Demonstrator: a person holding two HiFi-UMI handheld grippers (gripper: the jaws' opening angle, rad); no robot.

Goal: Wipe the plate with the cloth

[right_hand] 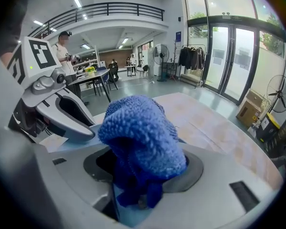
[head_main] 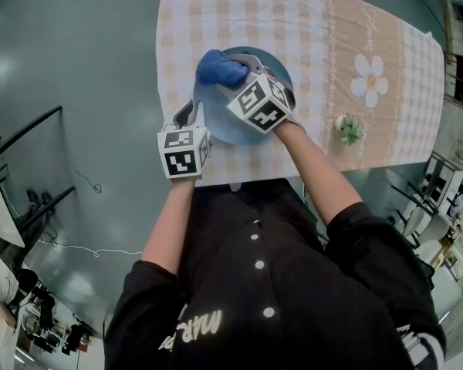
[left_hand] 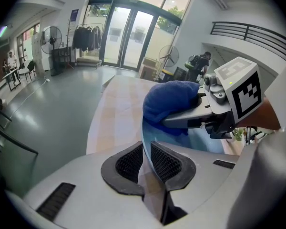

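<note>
A light blue plate [head_main: 220, 122] lies on the checked tablecloth in the head view. My left gripper [head_main: 194, 116] is shut on the plate's near-left rim [left_hand: 145, 142], which passes thin between its dark pads [left_hand: 166, 162]. My right gripper [head_main: 243, 69] is shut on a bunched blue cloth [head_main: 220, 68], held over the plate's far left part. In the right gripper view the cloth [right_hand: 142, 140] bulges up out of the jaws and hides them. The left gripper view shows the cloth [left_hand: 171, 101] and the right gripper [left_hand: 181, 118] just above the plate.
The table [head_main: 309, 21] carries a peach checked cloth with a printed white flower [head_main: 369, 77]. A small potted plant [head_main: 349, 129] stands to the right of the plate. Grey floor surrounds the table. The person's dark sleeves fill the lower head view.
</note>
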